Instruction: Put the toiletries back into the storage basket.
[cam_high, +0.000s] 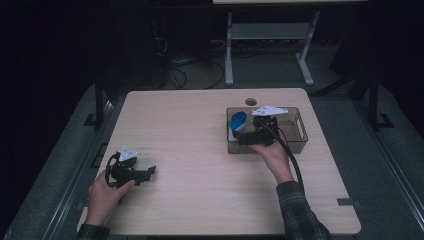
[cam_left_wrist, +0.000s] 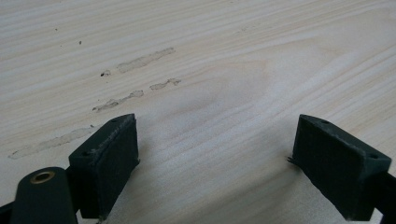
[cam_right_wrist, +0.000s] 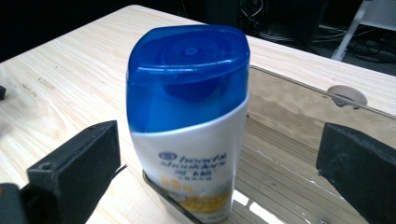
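Observation:
A white shampoo bottle (cam_right_wrist: 191, 144) with a blue cap (cam_right_wrist: 187, 70) stands upright in the left corner of a clear plastic bin (cam_high: 295, 137); from above the bottle (cam_high: 237, 124) shows mostly its cap. My right gripper (cam_right_wrist: 212, 172) is open, its jaws wide on either side of the bottle with gaps on both sides. In the high view the right gripper (cam_high: 245, 136) reaches over the bin's near wall. My left gripper (cam_left_wrist: 215, 163) is open over bare wood with nothing between its jaws; in the high view the left gripper (cam_high: 150, 171) rests on the table near the front left.
The light wooden table (cam_high: 200, 150) has a round cable hole (cam_high: 251, 101) just behind the bin. Scuff marks (cam_left_wrist: 135, 79) streak the wood ahead of the left gripper. A white-legged desk frame (cam_high: 265, 45) and cables lie on the dark floor beyond.

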